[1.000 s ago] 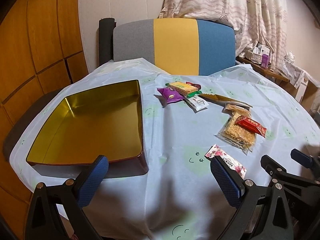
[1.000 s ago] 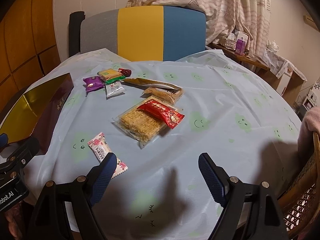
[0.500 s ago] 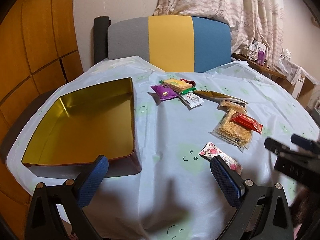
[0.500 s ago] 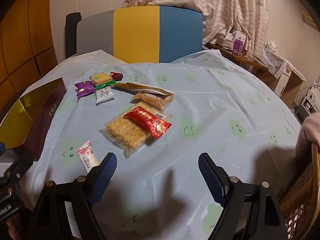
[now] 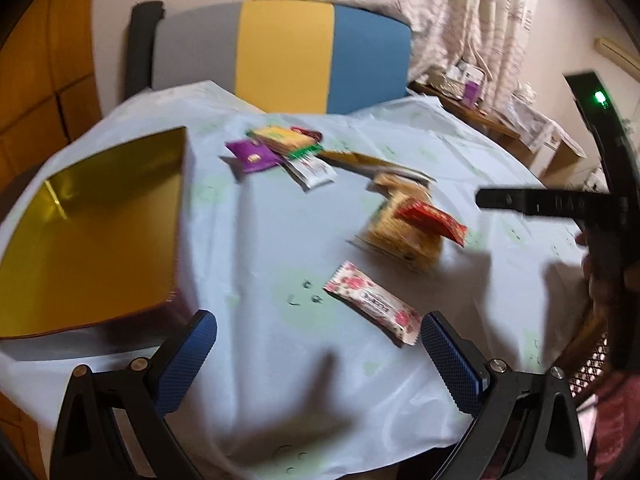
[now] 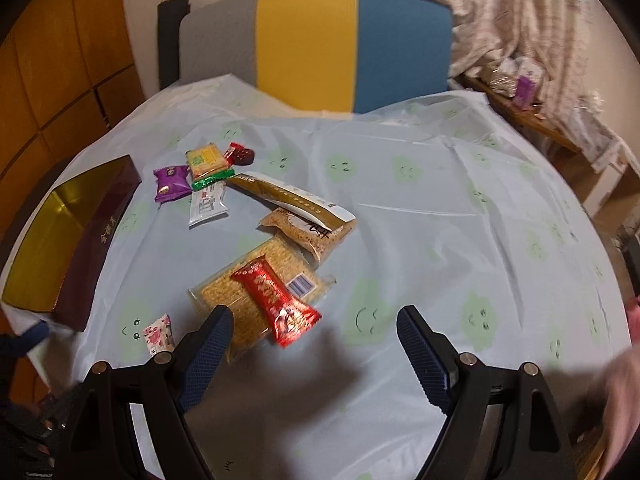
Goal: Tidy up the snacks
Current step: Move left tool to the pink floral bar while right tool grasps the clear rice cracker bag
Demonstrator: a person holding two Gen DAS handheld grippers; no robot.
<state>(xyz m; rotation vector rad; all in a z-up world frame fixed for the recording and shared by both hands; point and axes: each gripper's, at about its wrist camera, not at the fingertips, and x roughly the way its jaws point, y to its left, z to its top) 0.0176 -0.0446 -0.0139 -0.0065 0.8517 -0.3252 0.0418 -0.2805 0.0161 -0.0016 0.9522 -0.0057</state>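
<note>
Gold tin [image 5: 92, 216] empty — nothing sorted yet. Snacks (red packet [image 6: 276, 300] included) all lie on tablecloth [image 6: 440, 240]. Left gripper [image 5: 318, 346] and right gripper [image 6: 314, 338]: jaws spread, holding nothing.

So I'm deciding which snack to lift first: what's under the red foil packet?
The red foil packet lies across a clear-wrapped slab of golden crispy bars, which rests on the pale blue tablecloth. The slab's part beneath the packet is hidden.
</note>
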